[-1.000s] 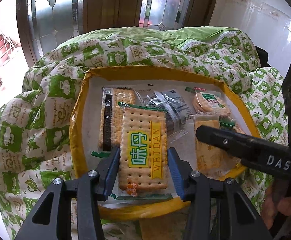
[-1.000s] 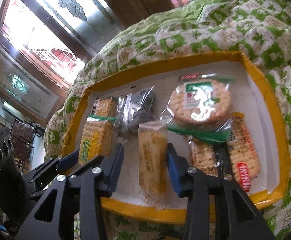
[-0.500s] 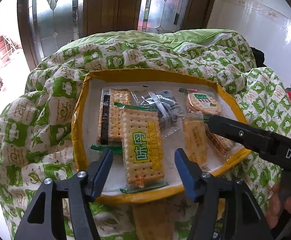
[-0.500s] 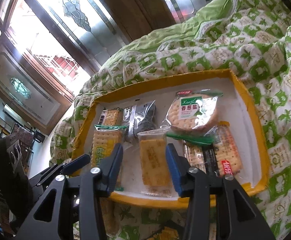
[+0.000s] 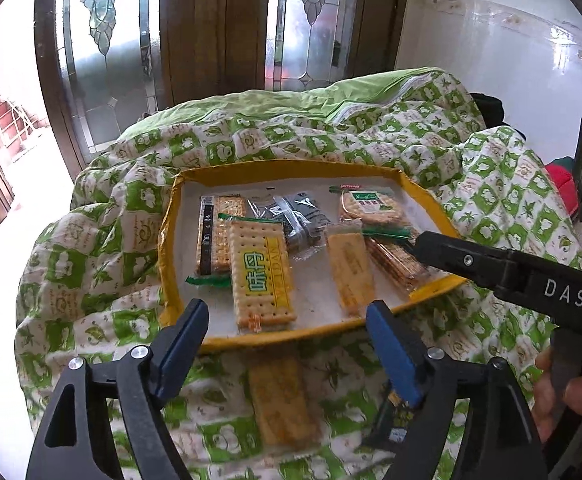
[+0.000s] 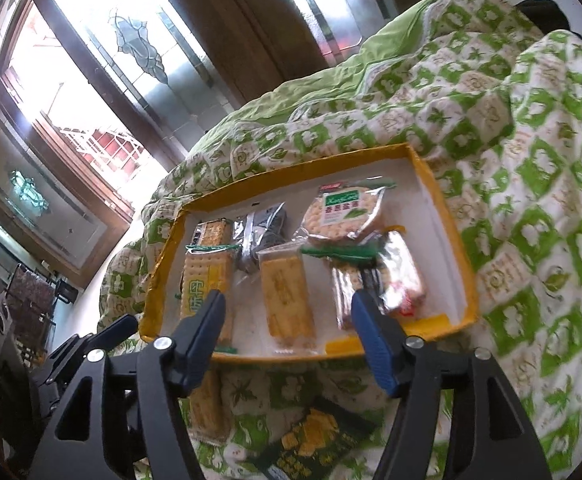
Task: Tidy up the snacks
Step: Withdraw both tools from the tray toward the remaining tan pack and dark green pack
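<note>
A white tray with a yellow rim (image 5: 167, 248) lies on the quilt and holds several snack packs. Among them are a yellow-label cracker pack (image 5: 261, 276), a plain cracker pack (image 5: 351, 268), a round cracker pack (image 5: 371, 206) and a dark foil pack (image 5: 295, 216). My left gripper (image 5: 287, 312) hovers over the tray's front rim, jaws opening, with nothing pressed between the pads. My right gripper (image 6: 289, 300) is also opening. The plain cracker pack (image 6: 287, 300) lies in the tray beyond its fingers, untouched. One right finger (image 5: 443, 252) reaches over the tray's right side.
A loose cracker pack (image 5: 279, 400) and a dark green pack (image 6: 315, 440) lie on the green-and-white quilt (image 5: 91, 264) in front of the tray. A hand (image 5: 571, 396) holds the right gripper. Glass doors (image 5: 107, 60) and a white wall stand behind.
Both grippers have opened and drawn back and up from the tray. The yellow-label pack and the plain pack stay lying in it. The loose packs on the quilt have come into view.
</note>
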The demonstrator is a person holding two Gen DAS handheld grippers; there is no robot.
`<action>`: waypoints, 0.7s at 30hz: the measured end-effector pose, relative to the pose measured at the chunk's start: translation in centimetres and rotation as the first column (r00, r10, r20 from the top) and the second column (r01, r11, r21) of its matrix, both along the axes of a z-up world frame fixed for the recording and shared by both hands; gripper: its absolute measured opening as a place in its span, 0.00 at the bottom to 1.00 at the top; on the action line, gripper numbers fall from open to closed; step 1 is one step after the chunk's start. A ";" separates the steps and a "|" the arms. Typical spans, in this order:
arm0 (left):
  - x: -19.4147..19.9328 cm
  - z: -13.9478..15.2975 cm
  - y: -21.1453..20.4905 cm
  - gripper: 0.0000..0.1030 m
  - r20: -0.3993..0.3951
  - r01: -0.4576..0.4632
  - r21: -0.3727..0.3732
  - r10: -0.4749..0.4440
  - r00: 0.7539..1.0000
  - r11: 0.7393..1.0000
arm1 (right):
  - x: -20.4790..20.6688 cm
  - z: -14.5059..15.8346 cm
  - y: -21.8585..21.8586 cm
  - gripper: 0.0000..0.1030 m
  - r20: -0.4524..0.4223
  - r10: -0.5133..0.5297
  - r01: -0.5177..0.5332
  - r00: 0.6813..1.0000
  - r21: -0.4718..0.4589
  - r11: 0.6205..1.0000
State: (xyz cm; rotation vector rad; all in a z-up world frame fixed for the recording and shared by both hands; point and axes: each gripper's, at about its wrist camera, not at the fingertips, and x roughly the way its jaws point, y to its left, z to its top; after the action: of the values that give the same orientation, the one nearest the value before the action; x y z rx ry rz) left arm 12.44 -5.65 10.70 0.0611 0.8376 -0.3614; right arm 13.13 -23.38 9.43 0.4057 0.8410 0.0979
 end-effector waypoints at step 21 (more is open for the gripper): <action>-6.5 -3.0 3.0 0.88 -0.078 -0.079 -0.012 0.078 0.994 0.997 | -7.3 -2.8 0.4 0.81 -0.075 -0.021 0.020 0.997 -0.009 1.000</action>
State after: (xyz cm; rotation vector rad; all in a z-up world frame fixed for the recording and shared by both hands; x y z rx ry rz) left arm 5.91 -2.61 7.73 -0.0003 0.9114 -0.2975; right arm 5.86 -22.99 6.58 0.4122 0.9112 0.0602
